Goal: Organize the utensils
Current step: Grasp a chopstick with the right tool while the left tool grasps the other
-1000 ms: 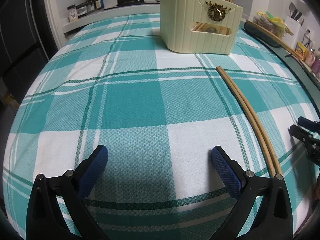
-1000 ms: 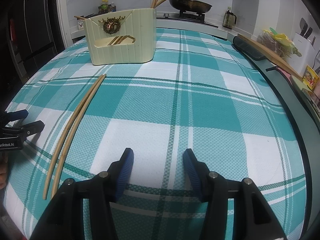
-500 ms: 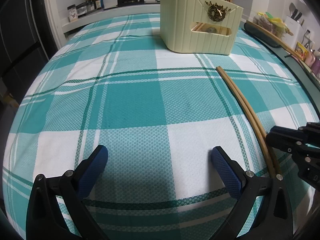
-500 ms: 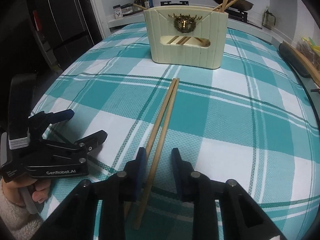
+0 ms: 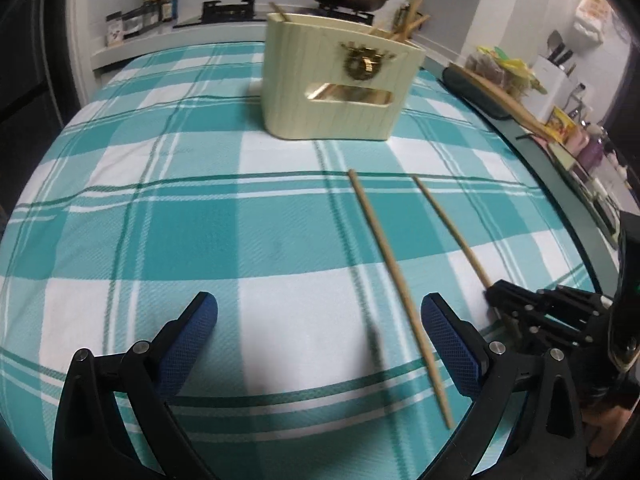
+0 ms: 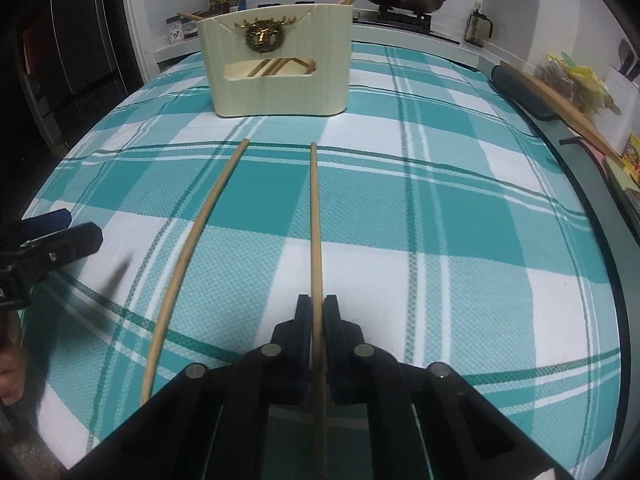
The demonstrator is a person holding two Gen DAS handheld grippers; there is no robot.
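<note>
Right wrist view: the right gripper (image 6: 317,312), black with dark blue pads, is clamped tight on one long, thin, light wooden chopstick (image 6: 315,232). That held chopstick runs straight ahead from between the jaws toward a cream-coloured ribbed plastic utensil holder (image 6: 280,88). The holder has a gold antlered ornament on its front and a slot-shaped window, and more wooden sticks stand inside it. A second light wooden chopstick (image 6: 188,248) lies loose on the teal-and-white checked tablecloth (image 6: 460,220), to the left of the held one and apart from it. At the left edge, the left gripper's tips and part of a person's hand (image 6: 10,364) are visible.

Left wrist view: the left gripper (image 5: 320,332) stands wide open with nothing between its blue pads. The loose chopstick (image 5: 396,288) lies on the cloth just inside the right-hand pad, not touching either pad as far as can be seen. Further right, the held chopstick (image 5: 452,228) slants into the right gripper (image 5: 494,296). The holder (image 5: 336,92) stands well beyond both chopsticks, near the far side of the cloth.
</note>
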